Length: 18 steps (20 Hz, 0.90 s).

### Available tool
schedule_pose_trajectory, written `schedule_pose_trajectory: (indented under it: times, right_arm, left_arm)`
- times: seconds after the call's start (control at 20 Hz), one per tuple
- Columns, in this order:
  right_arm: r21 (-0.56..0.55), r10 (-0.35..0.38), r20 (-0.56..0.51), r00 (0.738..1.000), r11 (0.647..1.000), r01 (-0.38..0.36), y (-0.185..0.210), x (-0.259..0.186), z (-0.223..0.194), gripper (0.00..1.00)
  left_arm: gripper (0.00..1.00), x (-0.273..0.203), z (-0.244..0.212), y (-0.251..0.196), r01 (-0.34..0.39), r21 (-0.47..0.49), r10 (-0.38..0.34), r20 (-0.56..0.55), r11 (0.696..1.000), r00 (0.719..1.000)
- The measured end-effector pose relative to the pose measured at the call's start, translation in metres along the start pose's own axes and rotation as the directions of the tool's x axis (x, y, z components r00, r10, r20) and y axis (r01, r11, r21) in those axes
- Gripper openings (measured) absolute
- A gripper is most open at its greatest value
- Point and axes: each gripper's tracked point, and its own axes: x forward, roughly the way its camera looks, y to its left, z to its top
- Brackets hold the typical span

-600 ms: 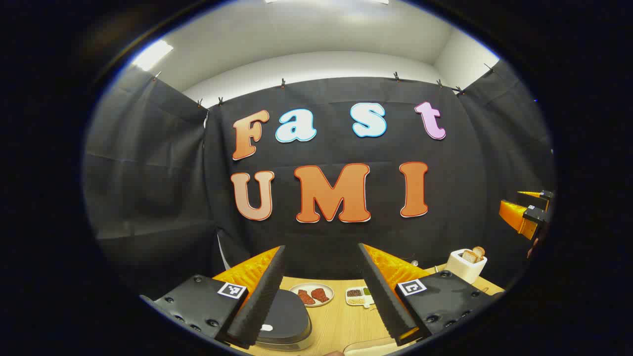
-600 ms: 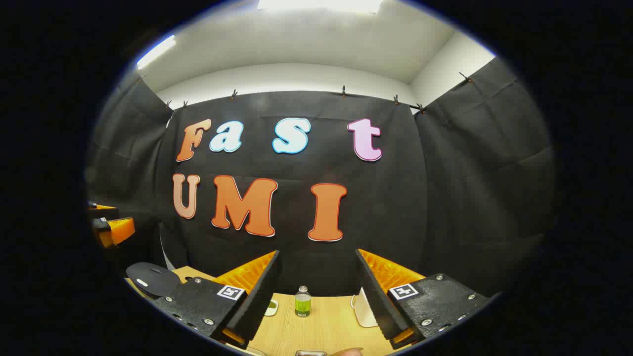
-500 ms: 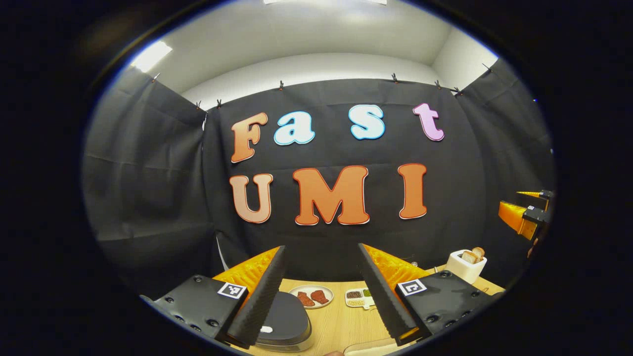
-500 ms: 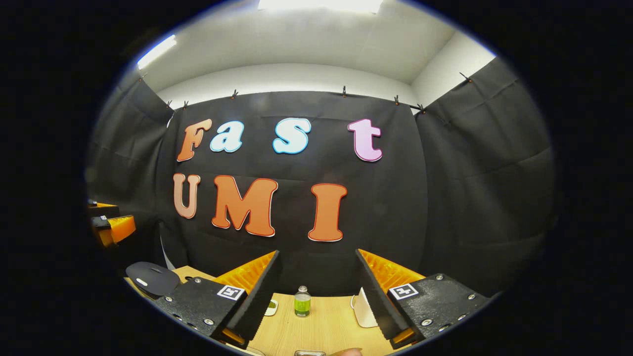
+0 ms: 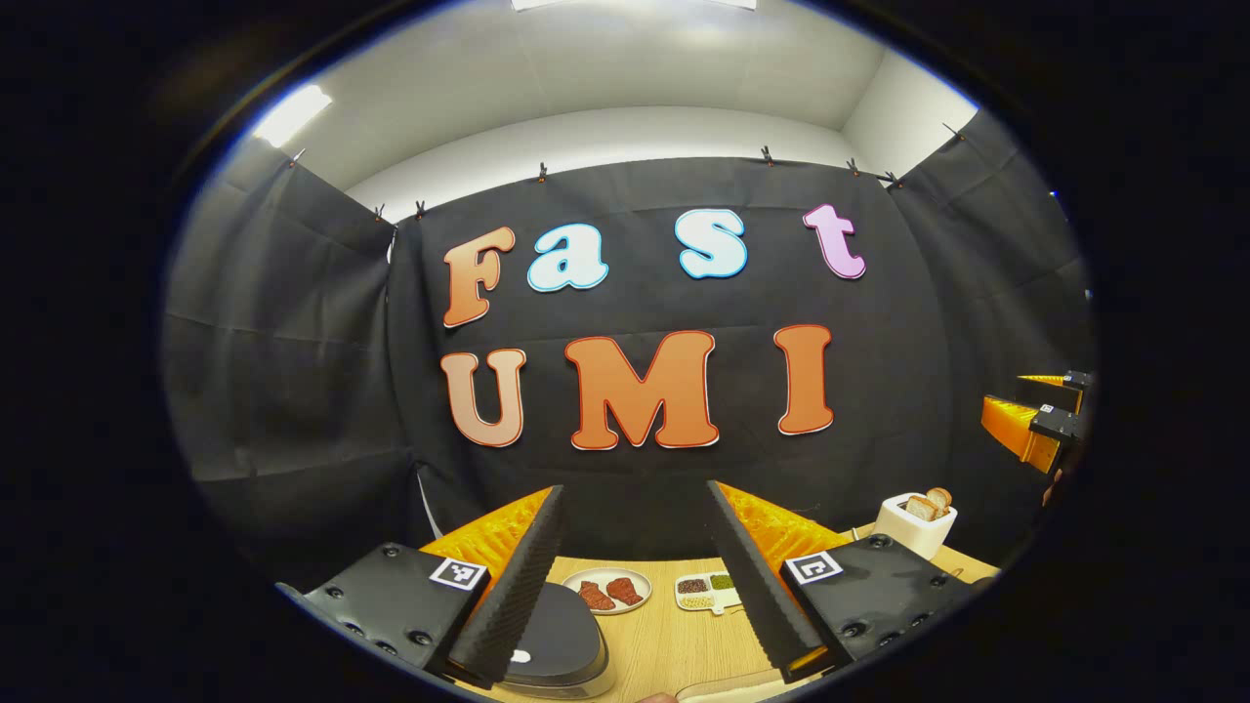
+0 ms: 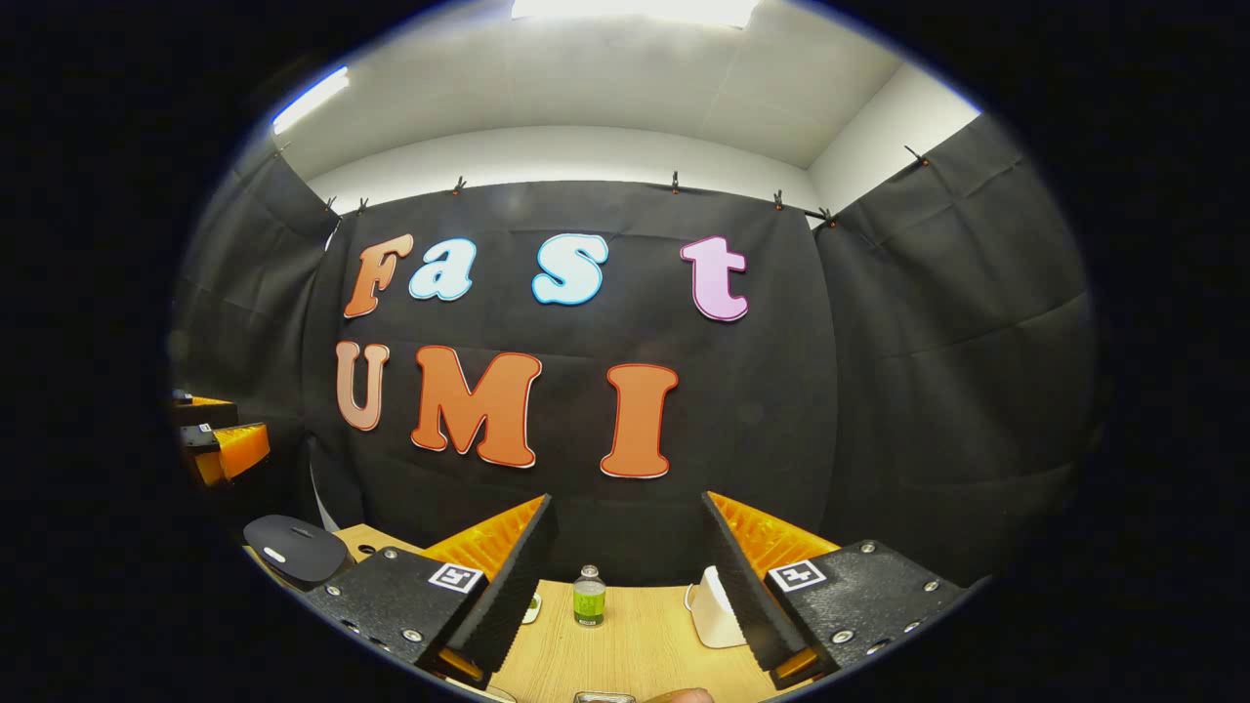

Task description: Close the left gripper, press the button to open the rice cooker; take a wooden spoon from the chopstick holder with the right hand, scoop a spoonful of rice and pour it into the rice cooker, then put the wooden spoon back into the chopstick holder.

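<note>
Hovering with fingers spread wide and empty, the left gripper (image 5: 635, 576) has the rice cooker (image 5: 552, 640) at lower left of its frame, lid shut. The right gripper (image 6: 625, 576), equally open, sits farther from it.

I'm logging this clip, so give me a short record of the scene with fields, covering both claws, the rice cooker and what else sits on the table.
left claw: open, holding nothing
right claw: open, holding nothing
rice cooker: lid down, dark, below the left claw
table: light wood
plate: two reddish pieces on it
small divided dish: beside the plate
toaster: white, bread in its slots
bottle: upright, green label
</note>
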Motion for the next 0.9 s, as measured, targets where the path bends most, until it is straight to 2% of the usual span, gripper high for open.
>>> schedule_pose_trajectory:
  times: [0.25, 0.3, 0.4, 0.45, 0.65, 0.75, 0.8, 0.85, 0.9]
  right_arm:
    - [-0.008, -0.001, -0.005, 1.0, 1.0, 0.001, 0.003, 0.001, -0.005, 0.92]
    - [-0.011, 0.001, -0.009, 1.0, 1.0, -0.001, 0.004, 0.001, -0.007, 0.93]
    - [-0.015, 0.0, -0.015, 1.0, 1.0, 0.0, 0.005, 0.001, -0.008, 0.93]
    - [-0.015, -0.002, -0.015, 1.0, 1.0, 0.002, 0.004, 0.0, -0.009, 0.93]
    - [-0.014, -0.003, -0.019, 1.0, 1.0, 0.003, 0.004, 0.0, -0.01, 0.93]
    - [-0.016, -0.005, -0.021, 1.0, 1.0, 0.004, 0.003, -0.001, -0.011, 0.93]
    - [-0.018, -0.008, -0.024, 1.0, 1.0, 0.008, 0.003, -0.001, -0.013, 0.93]
    - [-0.019, -0.011, -0.03, 1.0, 1.0, 0.01, 0.002, 0.0, -0.014, 0.93]
    - [-0.02, -0.013, -0.034, 0.999, 1.0, 0.013, 0.002, -0.001, -0.016, 0.93]
  left_arm:
    - [0.88, -0.001, -0.001, 0.002, 0.002, 0.003, -0.002, -0.006, 1.0, 1.0]
    - [1.0, -0.001, -0.002, 0.006, -0.002, 0.006, 0.002, -0.009, 1.0, 1.0]
    - [0.88, -0.001, -0.002, 0.01, -0.013, 0.014, 0.013, -0.01, 1.0, 1.0]
    - [0.88, -0.001, -0.002, 0.011, -0.017, 0.018, 0.017, -0.013, 1.0, 1.0]
    - [0.41, -0.001, -0.002, 0.014, -0.014, 0.019, 0.015, -0.021, 1.0, 1.0]
    - [0.18, 0.0, -0.007, 0.026, -0.068, 0.024, 0.069, -0.038, 0.997, 0.997]
    - [0.06, 0.003, -0.009, 0.026, -0.059, 0.013, 0.06, -0.047, 0.998, 0.997]
    - [0.08, 0.004, -0.01, 0.028, -0.067, 0.014, 0.068, -0.062, 0.998, 0.996]
    - [0.02, 0.011, -0.018, 0.032, -0.063, 0.005, 0.063, -0.088, 0.998, 0.994]
